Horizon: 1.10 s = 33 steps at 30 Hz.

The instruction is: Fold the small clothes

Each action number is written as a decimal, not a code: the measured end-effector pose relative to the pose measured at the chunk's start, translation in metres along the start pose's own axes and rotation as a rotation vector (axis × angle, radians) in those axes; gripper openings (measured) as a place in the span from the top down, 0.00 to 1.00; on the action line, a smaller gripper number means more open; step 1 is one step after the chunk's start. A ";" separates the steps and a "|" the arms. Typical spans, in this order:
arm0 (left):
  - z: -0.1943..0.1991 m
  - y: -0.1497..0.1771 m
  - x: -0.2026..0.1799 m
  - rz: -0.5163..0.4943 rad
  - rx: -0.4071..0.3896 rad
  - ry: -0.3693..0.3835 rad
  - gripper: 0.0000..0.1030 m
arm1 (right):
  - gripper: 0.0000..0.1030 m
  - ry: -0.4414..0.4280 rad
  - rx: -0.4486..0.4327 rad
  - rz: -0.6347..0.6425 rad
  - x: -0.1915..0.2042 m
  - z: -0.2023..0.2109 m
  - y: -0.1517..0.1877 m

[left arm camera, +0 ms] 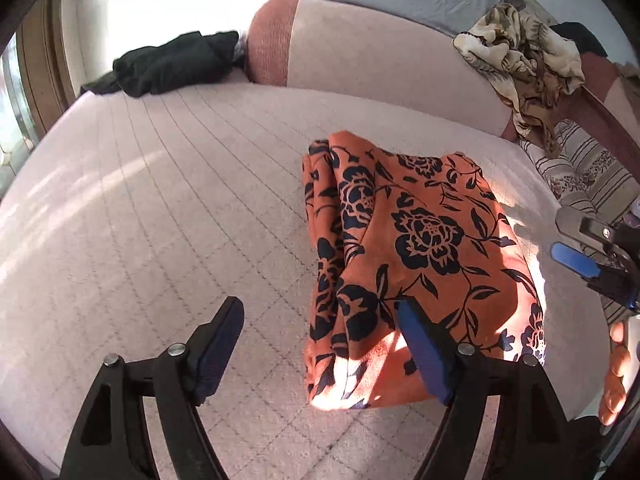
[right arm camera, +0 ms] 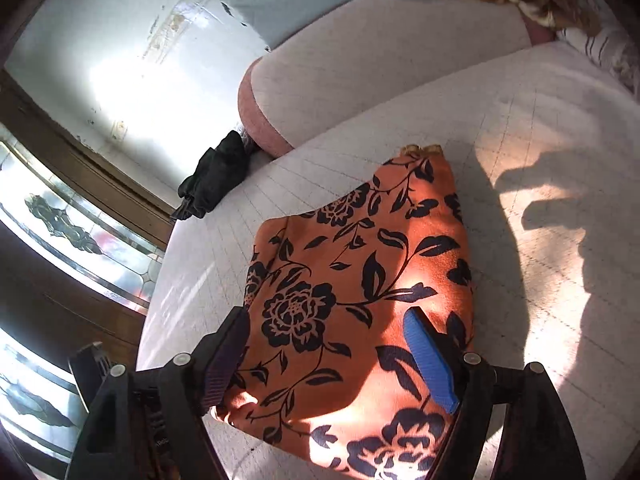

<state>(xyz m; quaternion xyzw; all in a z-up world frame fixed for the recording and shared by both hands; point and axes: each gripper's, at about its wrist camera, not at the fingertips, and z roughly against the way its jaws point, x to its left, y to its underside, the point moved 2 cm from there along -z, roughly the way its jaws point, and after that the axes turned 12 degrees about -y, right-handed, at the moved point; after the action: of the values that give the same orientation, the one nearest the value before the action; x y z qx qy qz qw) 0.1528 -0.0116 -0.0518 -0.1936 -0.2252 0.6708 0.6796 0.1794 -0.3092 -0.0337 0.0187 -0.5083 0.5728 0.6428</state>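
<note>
Pink quilted bed (left arm camera: 160, 200), sunlit; folded orange floral garment (left arm camera: 420, 248) mid-bed, black clothes (left arm camera: 176, 62) at far edge. Left gripper (left arm camera: 320, 344), right gripper (right arm camera: 326, 352) both released. No legible text.

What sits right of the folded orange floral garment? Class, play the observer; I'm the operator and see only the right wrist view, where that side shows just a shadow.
Observer: The left wrist view shows the right gripper itself there, beside the orange garment, jaws open, gripping nothing.
Operator: Where is the left gripper?
Observer: The left gripper straddles the garment's near left corner, jaws open: one over the fabric, the other over the bare quilted cover.
Operator: Anything else at that right edge?
Observer: A person's fingers show there, below the right gripper.
</note>
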 end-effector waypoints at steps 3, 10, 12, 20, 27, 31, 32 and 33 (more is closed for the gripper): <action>0.035 0.012 -0.002 -0.013 -0.083 -0.080 0.17 | 0.14 0.120 0.005 0.134 0.031 0.026 0.028; 0.084 0.036 0.004 -0.031 -0.138 -0.134 0.10 | 0.10 0.322 0.047 0.207 0.047 0.054 0.089; 0.093 0.038 0.006 -0.010 -0.145 -0.130 0.10 | 0.02 0.356 0.047 0.240 0.055 0.059 0.099; 0.120 0.040 0.002 0.010 -0.176 -0.124 0.09 | 0.00 0.428 0.021 0.327 0.077 0.075 0.107; 0.121 0.039 -0.005 -0.003 -0.175 -0.127 0.09 | 0.00 0.444 0.001 0.345 0.082 0.082 0.104; 0.122 0.036 -0.009 -0.009 -0.202 -0.147 0.09 | 0.00 0.451 0.007 0.345 0.078 0.080 0.103; 0.122 0.036 -0.009 -0.011 -0.205 -0.148 0.09 | 0.00 0.451 0.006 0.346 0.078 0.080 0.103; 0.121 0.035 -0.010 -0.014 -0.205 -0.148 0.09 | 0.00 0.451 0.005 0.347 0.077 0.079 0.103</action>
<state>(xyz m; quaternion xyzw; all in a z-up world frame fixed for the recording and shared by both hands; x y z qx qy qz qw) 0.0562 -0.0254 0.0275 -0.2105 -0.3433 0.6521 0.6424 0.0384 -0.2665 -0.0007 -0.1948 -0.3466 0.6653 0.6319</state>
